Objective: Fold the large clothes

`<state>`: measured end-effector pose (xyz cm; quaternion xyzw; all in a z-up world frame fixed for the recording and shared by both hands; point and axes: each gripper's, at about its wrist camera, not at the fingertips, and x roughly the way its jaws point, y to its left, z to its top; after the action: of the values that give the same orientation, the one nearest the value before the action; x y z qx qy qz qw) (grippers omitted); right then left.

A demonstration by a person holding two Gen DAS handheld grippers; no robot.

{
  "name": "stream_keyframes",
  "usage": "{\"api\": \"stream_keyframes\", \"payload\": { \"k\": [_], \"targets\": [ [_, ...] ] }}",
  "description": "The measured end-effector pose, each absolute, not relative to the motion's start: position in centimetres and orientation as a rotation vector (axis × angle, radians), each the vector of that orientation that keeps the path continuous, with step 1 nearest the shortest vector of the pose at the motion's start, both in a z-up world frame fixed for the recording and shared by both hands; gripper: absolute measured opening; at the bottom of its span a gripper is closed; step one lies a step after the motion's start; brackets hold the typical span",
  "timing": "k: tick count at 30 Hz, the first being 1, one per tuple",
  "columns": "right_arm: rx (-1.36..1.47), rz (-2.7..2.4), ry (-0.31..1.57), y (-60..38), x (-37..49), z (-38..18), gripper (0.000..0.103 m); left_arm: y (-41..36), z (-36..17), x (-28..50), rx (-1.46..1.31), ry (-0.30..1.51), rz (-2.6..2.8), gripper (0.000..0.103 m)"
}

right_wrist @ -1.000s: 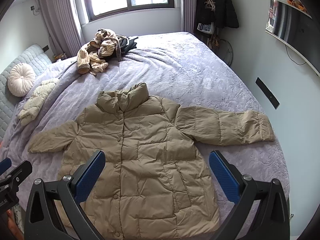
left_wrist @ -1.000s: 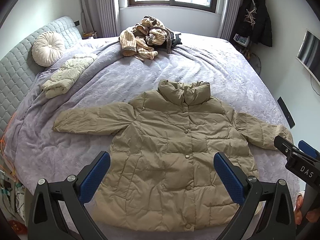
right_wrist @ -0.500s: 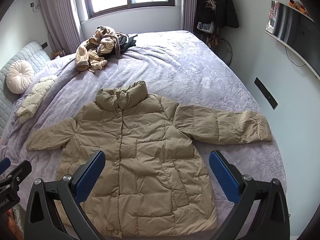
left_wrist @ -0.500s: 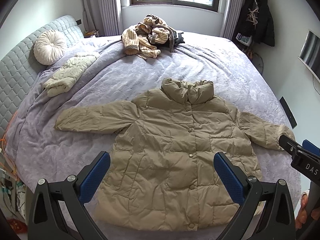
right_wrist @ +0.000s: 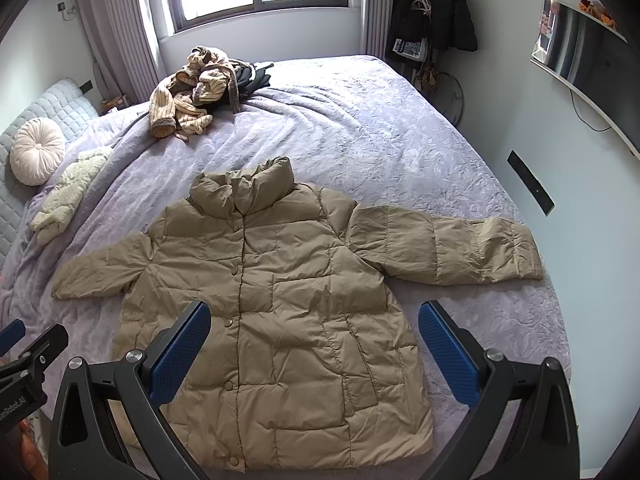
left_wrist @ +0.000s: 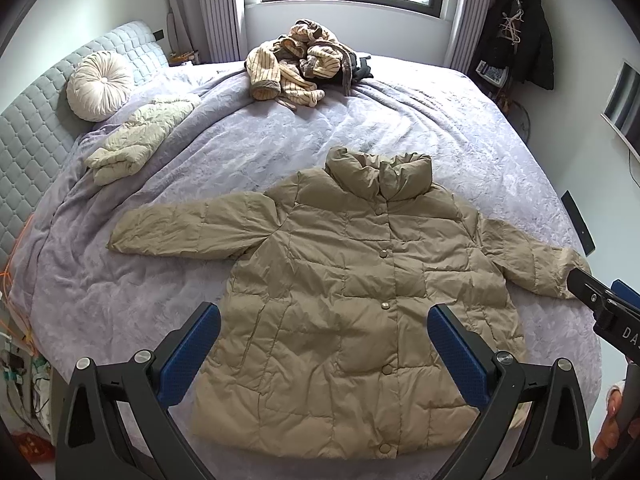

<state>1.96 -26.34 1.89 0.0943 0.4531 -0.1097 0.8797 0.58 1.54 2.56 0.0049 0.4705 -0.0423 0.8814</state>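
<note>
One wide bed with a quilted lilac cover [left_wrist: 400, 128] carries everything here. On the part of it nearest the cameras lies one khaki padded puffer jacket with a stand-up collar and a snap-button front [left_wrist: 360, 312], spread flat, face up and buttoned, both sleeves stretched out to the sides. By that lie, no fold has been made yet: the laying-out looks finished, while the sleeves and body remain to be brought in, so the task is at its very start.

Beyond the jacket's collar, toward the window, sits one heap of cream-and-brown striped garments mixed with something dark [left_wrist: 304, 64], unfolded and probably waiting its turn. Off the jacket's left sleeve, toward the headboard, rests one pale cream quilted garment, loosely bundled [left_wrist: 136, 140]; whether it counts as folded I cannot tell. Behind that bundle is one round cream tufted cushion [left_wrist: 100, 84].

Two hand-held grippers hover above the jacket's hem: the left hand-held gripper [left_wrist: 320, 356] and the right hand-held gripper [right_wrist: 316, 352], each with its blue-padded fingers spread wide and gripping nothing.
</note>
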Motion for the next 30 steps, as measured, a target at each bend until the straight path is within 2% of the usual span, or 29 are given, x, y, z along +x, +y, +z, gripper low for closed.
{"api": "stream_keyframes", "payload": {
  "k": [30],
  "targets": [
    [0.199, -0.232, 0.957, -26.06, 2.05, 1.81, 0.103, 2.24, 2.03, 0.87, 0.006, 1.003, -0.071, 0.103]
  ]
}}
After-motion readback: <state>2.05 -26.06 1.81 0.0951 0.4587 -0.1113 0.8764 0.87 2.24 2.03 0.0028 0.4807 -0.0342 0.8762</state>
